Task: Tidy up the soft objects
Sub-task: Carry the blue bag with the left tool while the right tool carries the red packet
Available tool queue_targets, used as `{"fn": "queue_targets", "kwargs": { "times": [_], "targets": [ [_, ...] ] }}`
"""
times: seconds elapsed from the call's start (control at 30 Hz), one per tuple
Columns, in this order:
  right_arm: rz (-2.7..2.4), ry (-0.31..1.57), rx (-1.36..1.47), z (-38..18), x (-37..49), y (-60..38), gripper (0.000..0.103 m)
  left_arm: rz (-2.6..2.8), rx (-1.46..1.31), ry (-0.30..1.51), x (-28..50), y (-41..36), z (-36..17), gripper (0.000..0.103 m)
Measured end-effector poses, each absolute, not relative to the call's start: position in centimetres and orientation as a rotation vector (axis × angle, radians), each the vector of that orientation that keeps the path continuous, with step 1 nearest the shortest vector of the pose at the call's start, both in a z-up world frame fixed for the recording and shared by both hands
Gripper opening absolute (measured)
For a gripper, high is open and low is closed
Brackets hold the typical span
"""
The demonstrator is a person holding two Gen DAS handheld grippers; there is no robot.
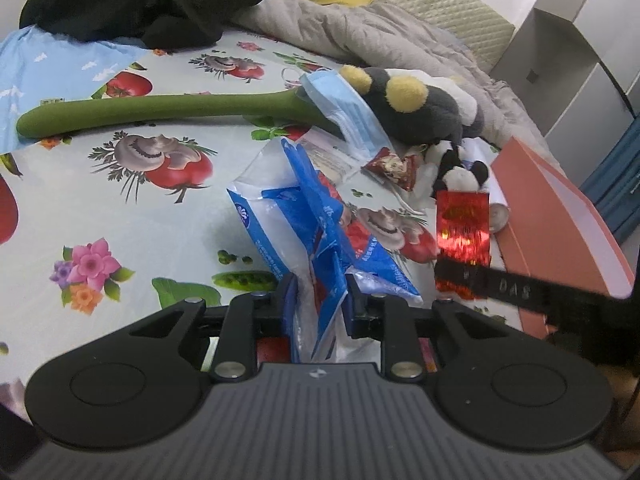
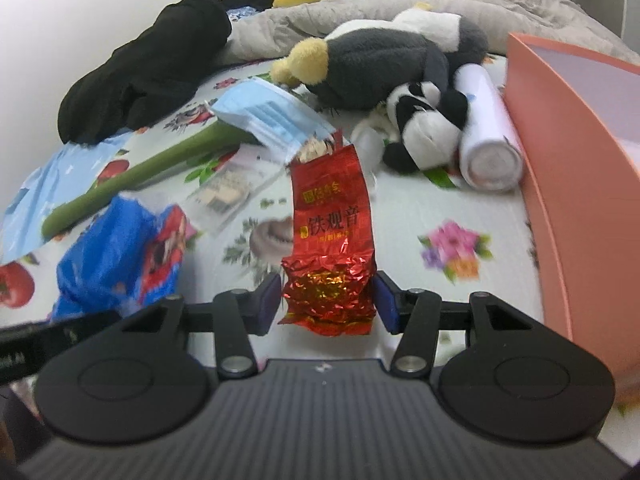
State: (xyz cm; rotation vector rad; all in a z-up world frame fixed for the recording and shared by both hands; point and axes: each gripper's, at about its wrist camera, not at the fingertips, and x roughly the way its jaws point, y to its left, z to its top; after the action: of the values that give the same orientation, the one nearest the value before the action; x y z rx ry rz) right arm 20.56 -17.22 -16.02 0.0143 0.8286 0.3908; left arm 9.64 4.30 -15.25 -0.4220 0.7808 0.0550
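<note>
My left gripper (image 1: 320,300) is shut on a crumpled blue and white plastic packet (image 1: 316,232), held just above the printed bedsheet (image 1: 120,208). My right gripper (image 2: 326,300) is shut on a red foil tea packet (image 2: 330,240), which stands up between the pads; that red packet also shows in the left wrist view (image 1: 463,228). The blue packet shows at the left of the right wrist view (image 2: 120,248). A grey plush with yellow ears (image 1: 416,104) (image 2: 372,68) and a small panda plush (image 1: 460,172) (image 2: 424,128) lie beyond.
A pink open box (image 2: 572,160) (image 1: 560,216) stands at the right. A long green plush stem (image 1: 152,114), a blue face mask (image 1: 348,116), a white roll (image 2: 488,136), black clothing (image 2: 148,68) and a grey quilt (image 1: 380,36) lie on the bed.
</note>
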Motion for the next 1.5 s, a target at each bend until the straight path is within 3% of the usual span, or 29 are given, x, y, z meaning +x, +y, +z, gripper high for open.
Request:
{"fn": "queue_targets", "kwargs": {
  "times": [0.57, 1.03, 1.5],
  "targets": [
    [0.349, 0.794, 0.11, -11.6, 14.8, -21.7, 0.053, -0.088, -0.367, 0.751, 10.1, 1.0, -10.7, 0.027],
    [0.289, 0.643, 0.141, -4.0, 15.5, -25.4, 0.053, -0.292, -0.261, 0.645, 15.7, -4.3, -0.9, 0.027],
    [0.146, 0.546, 0.134, 2.6, 17.6, -32.9, 0.053, -0.459, -0.194, 0.608, 21.8, -12.5, 5.5, 0.027]
  ]
}}
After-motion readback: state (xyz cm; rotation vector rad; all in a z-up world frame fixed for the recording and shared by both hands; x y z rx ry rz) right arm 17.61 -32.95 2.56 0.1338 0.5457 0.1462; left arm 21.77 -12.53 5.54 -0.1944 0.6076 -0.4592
